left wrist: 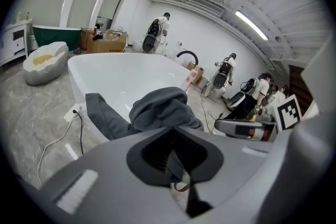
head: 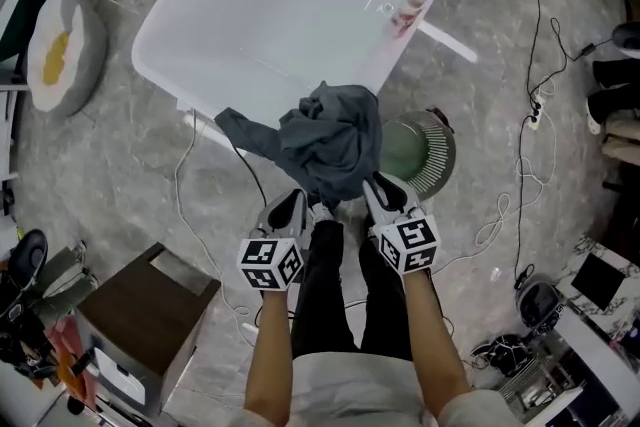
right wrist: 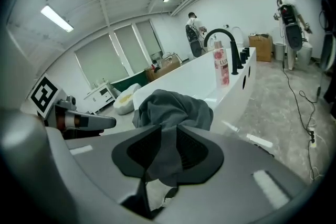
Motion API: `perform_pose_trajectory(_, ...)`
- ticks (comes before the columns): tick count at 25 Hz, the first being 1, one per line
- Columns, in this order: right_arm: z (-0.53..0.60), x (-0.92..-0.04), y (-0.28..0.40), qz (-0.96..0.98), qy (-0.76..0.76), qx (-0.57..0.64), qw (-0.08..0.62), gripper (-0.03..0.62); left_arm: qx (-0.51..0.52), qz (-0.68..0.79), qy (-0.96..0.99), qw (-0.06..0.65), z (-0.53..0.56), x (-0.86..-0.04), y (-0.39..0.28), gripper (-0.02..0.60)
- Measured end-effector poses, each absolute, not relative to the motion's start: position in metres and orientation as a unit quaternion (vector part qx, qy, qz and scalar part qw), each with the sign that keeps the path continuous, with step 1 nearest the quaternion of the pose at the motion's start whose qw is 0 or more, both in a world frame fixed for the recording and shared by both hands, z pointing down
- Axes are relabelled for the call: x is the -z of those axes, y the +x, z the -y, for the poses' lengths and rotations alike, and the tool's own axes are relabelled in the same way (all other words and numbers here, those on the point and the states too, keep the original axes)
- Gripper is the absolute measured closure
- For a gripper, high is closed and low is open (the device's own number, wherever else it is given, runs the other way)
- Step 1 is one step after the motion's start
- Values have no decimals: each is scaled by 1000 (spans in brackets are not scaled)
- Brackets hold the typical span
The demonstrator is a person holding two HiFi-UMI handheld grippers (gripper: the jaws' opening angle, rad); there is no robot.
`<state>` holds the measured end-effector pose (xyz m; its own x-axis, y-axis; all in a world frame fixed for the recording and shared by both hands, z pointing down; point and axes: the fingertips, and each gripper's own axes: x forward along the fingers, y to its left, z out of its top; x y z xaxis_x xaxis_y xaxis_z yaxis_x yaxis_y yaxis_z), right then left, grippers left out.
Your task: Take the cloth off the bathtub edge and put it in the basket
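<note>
The rumpled dark grey fabric cloth [head: 325, 140] lies heaped over the near rim of the glossy white oval bathtub [head: 250, 25]. One limp tail trails along that rim toward the tub's left side. My left gripper [head: 288, 213] is clenched on a fold of the cloth at the tub's near edge. My right gripper [head: 388, 197], just beside it, pinches another hanging fold between its ribbed pads. The round pale green slatted basket [head: 432, 153] stands on the floor just outside the tub's near rim, to the right of the heap.

I judge the cloth light, soft and quite limp. It should sag and drape from wherever I grip it, and it is neither fragile nor likely to slide out of ribbed pads. A thin single edge could slip through, so the thick gathered folds near the middle of the heap are the better hold. The loose tail is the risk: it may drag along the tub's rim or hang over the basket's side.
</note>
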<state>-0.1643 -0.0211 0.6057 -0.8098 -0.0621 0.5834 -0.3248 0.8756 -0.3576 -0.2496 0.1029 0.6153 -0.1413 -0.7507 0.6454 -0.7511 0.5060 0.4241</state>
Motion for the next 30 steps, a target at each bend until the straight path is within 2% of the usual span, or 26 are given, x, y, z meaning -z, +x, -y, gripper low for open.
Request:
perform_pose_trajectory(2,24,-617,-173,924,116,-233,281,474,-12,749,504,430,-101,-632,-261,522)
perform_pose_trajectory(5,28,-625,-185,929,108,-245,255,330,-28,746,509,428,-98,-654,-276,522)
perform_pose_trajectory(7,23,-630,-199,931,75,-266,237,130,-32,745,511,428,-98,-665,-284,520)
perform_pose_trajectory(9,21,-643,-208,929,60,-271,246,64,-39,741,516,429,-100,-677,-287,520)
perform_pose_trajectory(13,28,-676,-219,922,72,-240,294,23,-55,733,519,436,-105,-702,-296,499)
perform_pose_trajectory(15,29,-690,-225,917,80,-230,316,23,-61,724,522,445,-106,-712,-301,391)
perform_pose_trajectory(17,27,-704,-228,909,85,-233,335,23,-67,715,531,451,-105,-718,-304,360)
perform_pose_trajectory(20,22,-723,-229,897,90,-243,359,25,-73,700,542,458,-102,-729,-310,245)
perform_pose_trajectory(22,16,-733,-229,892,90,-257,361,26,-79,686,554,464,-99,-737,-310,203)
perform_pose_trajectory(28,7,-738,-226,889,101,-298,334,43,-109,670,591,435,-82,-743,-303,192)
perform_pose_trajectory(30,4,-737,-225,889,99,-300,331,101,-114,669,593,433,-78,-744,-297,193)
